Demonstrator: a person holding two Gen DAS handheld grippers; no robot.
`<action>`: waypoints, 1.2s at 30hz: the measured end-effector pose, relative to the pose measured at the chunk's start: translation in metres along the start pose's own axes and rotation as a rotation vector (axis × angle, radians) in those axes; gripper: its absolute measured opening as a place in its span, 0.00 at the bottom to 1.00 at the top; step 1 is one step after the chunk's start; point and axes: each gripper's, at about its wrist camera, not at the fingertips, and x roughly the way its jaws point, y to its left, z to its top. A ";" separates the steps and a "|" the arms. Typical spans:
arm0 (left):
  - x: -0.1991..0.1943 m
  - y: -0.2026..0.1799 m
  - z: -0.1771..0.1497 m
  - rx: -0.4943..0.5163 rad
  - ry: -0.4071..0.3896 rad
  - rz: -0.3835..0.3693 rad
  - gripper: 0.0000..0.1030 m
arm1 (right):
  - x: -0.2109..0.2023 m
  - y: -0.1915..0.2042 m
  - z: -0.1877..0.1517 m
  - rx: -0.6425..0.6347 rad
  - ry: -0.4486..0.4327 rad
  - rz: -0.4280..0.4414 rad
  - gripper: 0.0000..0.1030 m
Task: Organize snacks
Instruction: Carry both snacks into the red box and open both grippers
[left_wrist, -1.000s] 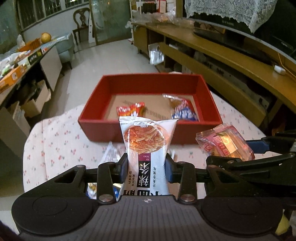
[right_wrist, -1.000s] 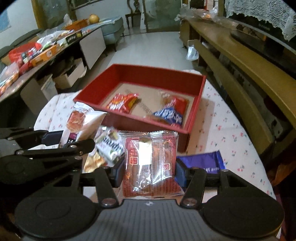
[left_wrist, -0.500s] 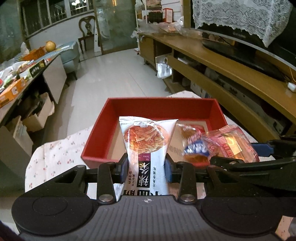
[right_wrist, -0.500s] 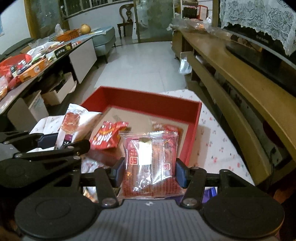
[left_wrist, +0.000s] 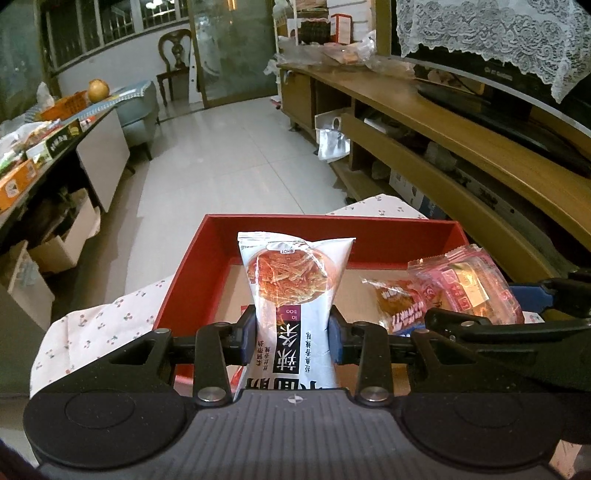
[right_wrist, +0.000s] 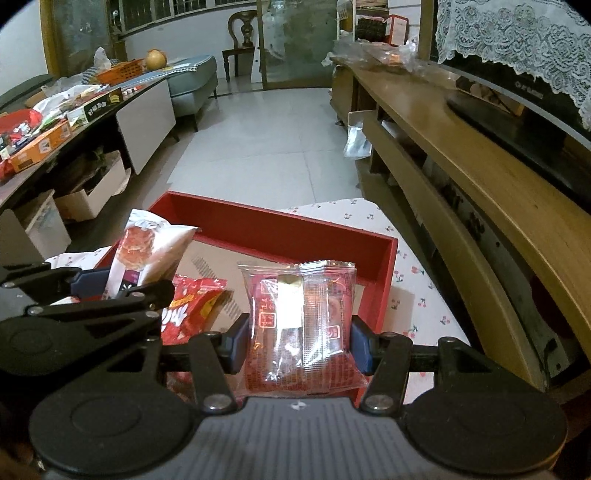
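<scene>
My left gripper (left_wrist: 291, 332) is shut on a white snack packet (left_wrist: 293, 291) with a picture of orange strips, held upright over the red box (left_wrist: 332, 225). My right gripper (right_wrist: 298, 341) is shut on a clear red-printed packet (right_wrist: 301, 325), held above the same red box (right_wrist: 295, 232) near its right wall. That packet also shows in the left wrist view (left_wrist: 469, 288), and the white packet shows in the right wrist view (right_wrist: 147, 254). Inside the box lie a red snack bag (right_wrist: 192, 310) and a red-and-blue packet (left_wrist: 399, 306).
The box sits on a cloth with a cherry print (right_wrist: 417, 295) over a small table. A long wooden TV bench (left_wrist: 480, 158) runs along the right. A low table with boxes and snacks (right_wrist: 55, 122) stands at the left. Tiled floor (left_wrist: 240, 155) lies beyond.
Both grippers have moved forward and up with their packets, from in front of the box to over its inside. The loose snacks on the cloth have dropped out of view.
</scene>
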 end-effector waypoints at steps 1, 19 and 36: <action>0.003 0.000 0.001 -0.001 0.002 0.000 0.43 | 0.003 -0.001 0.001 0.001 0.002 -0.003 0.69; 0.038 0.000 0.002 -0.007 0.033 0.003 0.42 | 0.040 0.001 0.005 -0.023 0.029 -0.045 0.69; 0.051 0.006 0.000 -0.048 0.059 -0.012 0.56 | 0.057 -0.005 0.009 -0.020 0.062 -0.035 0.72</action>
